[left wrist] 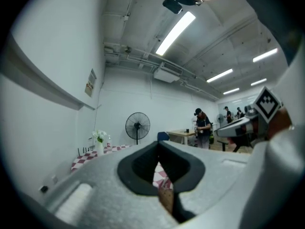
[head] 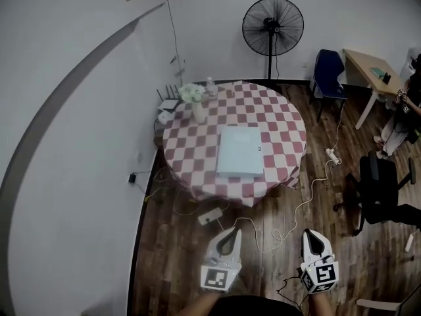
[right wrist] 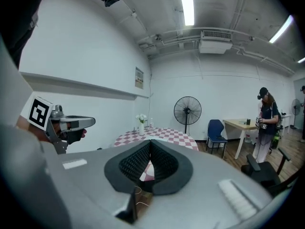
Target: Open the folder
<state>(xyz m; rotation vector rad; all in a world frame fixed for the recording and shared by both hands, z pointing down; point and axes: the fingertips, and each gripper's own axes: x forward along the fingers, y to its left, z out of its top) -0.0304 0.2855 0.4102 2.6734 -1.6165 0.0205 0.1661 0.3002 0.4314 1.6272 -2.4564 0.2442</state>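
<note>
A pale blue folder lies closed and flat on a round table with a red and white checked cloth. Both grippers hang over the wooden floor, well short of the table's near edge. My left gripper is shut with nothing in it, and so is my right gripper. In the left gripper view the jaws meet tip to tip, with the table beyond them. In the right gripper view the shut jaws point toward the table. Neither gripper view shows the folder.
A vase of white flowers stands at the table's far left edge. A power strip and cables lie on the floor between me and the table. A black office chair is at the right, with a fan, a blue chair and a person beyond.
</note>
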